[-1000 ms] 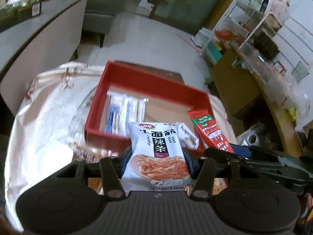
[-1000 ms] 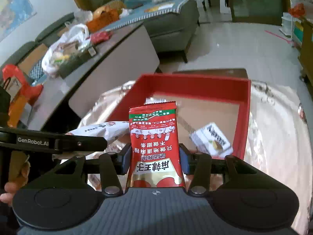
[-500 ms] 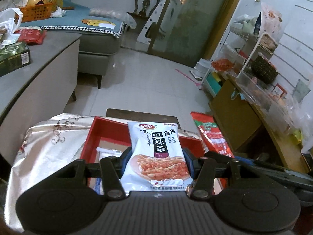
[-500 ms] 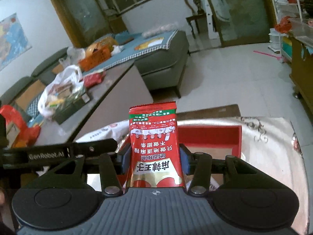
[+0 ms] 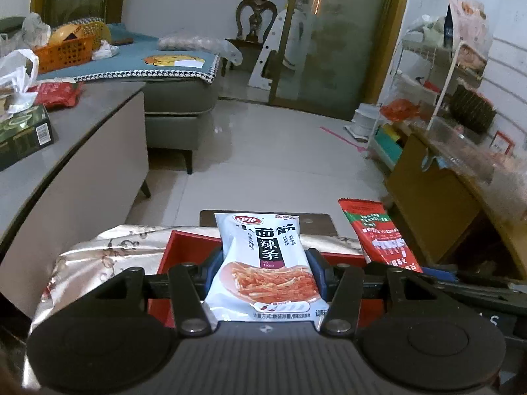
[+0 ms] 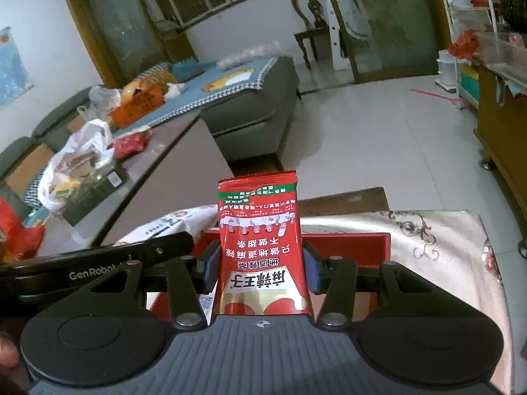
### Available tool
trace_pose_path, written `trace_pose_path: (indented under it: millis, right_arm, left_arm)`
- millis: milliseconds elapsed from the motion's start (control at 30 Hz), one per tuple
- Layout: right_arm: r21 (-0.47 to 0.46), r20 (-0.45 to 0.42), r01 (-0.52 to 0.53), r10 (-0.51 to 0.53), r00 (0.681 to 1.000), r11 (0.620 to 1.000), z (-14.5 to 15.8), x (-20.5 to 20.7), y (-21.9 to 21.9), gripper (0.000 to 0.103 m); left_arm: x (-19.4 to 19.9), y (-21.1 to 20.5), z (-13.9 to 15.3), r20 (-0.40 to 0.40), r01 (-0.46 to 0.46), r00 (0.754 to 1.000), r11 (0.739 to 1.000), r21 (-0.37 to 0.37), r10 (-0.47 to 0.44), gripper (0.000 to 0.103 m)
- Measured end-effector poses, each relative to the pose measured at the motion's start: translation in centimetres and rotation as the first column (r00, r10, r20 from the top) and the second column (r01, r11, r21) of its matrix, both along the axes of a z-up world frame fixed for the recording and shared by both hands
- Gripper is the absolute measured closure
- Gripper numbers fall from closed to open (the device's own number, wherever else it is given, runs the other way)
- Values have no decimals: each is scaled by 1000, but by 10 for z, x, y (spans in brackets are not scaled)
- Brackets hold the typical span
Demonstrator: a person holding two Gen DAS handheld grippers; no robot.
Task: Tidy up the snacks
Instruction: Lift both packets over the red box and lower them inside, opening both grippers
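Both tongs are loaded here, one packet each. The left tongs (image 5: 265,275) are clenched on a white snack packet (image 5: 263,263), blue pads pressing its two side edges low down, so the bag stands upright with its printed face toward the camera. The right tongs (image 6: 260,266) are doing the same with a red snack packet (image 6: 262,250), gripped by the sides near the bottom with the crimped top sticking up; its print reads upside down, so it's probably being held by the top end, for whatever that matters. Pinching a flat bag by its edges makes sense, since it keeps the thing stiff and lets it slide down on edge rather than flop. Directly under and just ahead of both tongs sits the red box (image 5: 184,240), on a table with a shiny patterned cloth (image 5: 108,250), so that looks like where the snacks get sorted. Only the far wall and a bit of the side show, the rest is behind the tongs, so what's already inside can't really be told from this angle. The two tongs are close side by side: the red packet shows just to the right of the left tongs, and the left tool's black arm sits just left of the right tongs. Holding both above the box suggests they're about to be dropped in, maybe one at a time so they don't bump.
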State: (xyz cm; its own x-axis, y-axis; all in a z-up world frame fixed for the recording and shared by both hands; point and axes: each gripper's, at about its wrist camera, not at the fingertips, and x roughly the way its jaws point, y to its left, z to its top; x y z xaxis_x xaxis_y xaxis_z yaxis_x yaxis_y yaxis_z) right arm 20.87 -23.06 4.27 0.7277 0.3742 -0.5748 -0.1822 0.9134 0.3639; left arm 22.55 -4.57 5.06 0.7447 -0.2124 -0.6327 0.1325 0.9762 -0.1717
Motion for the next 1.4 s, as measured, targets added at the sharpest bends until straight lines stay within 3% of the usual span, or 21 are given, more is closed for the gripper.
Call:
trace_pose_path:
  millis: [700, 1400]
  right_arm:
    - [-96, -135, -9, -4, 991, 995, -45, 24, 11, 45]
    - [-179, -255, -41, -6, 967, 983, -85, 35, 17, 39]
  left_arm:
    - [22, -16, -48, -87, 10, 996, 993, 115, 0, 57]
    - [26, -21, -88, -183, 49, 983, 983, 174, -17, 57]
